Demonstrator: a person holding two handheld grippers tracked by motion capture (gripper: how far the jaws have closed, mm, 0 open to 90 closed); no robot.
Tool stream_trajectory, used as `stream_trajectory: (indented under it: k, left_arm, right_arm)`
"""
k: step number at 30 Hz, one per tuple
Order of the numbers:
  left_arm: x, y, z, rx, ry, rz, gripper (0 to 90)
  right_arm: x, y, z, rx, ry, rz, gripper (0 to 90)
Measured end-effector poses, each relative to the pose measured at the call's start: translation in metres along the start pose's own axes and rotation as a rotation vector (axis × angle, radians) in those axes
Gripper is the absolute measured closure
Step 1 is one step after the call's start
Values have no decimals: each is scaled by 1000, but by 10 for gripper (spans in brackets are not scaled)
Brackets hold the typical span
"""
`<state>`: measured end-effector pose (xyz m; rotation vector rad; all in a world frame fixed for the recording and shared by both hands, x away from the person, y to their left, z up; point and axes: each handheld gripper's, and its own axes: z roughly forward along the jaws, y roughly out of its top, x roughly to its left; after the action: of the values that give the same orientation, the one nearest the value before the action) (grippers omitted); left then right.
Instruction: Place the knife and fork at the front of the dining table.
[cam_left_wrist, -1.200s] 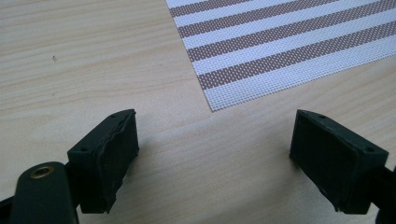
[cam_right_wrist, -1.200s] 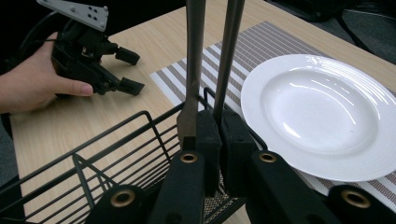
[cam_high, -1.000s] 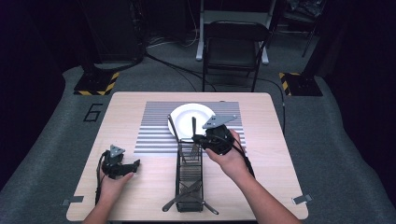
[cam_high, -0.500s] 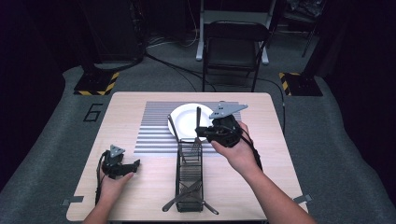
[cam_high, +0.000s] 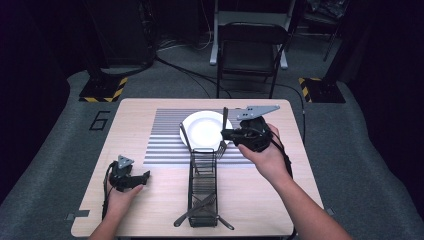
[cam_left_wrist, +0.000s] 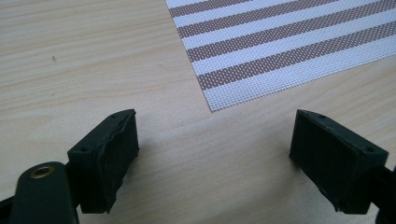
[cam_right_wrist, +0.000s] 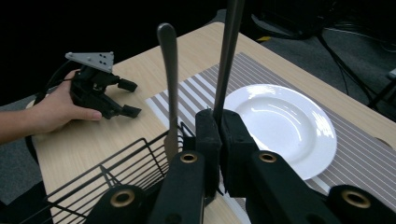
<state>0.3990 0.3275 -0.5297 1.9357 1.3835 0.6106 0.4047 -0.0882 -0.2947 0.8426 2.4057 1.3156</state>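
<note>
My right gripper (cam_high: 226, 134) is shut on a dark metal fork (cam_high: 223, 125), held upright above the far end of the black wire basket (cam_high: 202, 185) and beside the white plate (cam_high: 205, 131). In the right gripper view the fork's handle (cam_right_wrist: 229, 51) rises from between the closed jaws of the right gripper (cam_right_wrist: 219, 122). A second utensil (cam_right_wrist: 167, 56) stands upright in the basket (cam_right_wrist: 116, 163). My left gripper (cam_high: 145, 176) rests open on the wood at the near left, with bare table between its pads (cam_left_wrist: 109, 154).
A striped placemat (cam_high: 162, 140) lies under the plate, and its corner (cam_left_wrist: 243, 70) shows ahead of the left gripper. Crossed utensils (cam_high: 200, 212) lie at the basket's near end. A folding chair (cam_high: 250, 50) stands beyond the table's far edge.
My right gripper has risen with the fork, lifting it out of the basket's far end and drifting slightly right. The left gripper has stayed where it was.
</note>
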Motion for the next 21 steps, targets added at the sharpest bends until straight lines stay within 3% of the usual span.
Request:
stream_trajectory:
  k: [9,21]
  left_arm:
    - [0,0,0,0,0,0,150]
    - [0,0,0,1,-1,0,150]
  right_arm:
    - [-16,-8,-7,6,-63,17,872]
    - [-37,-33,5,29,-124,27,872]
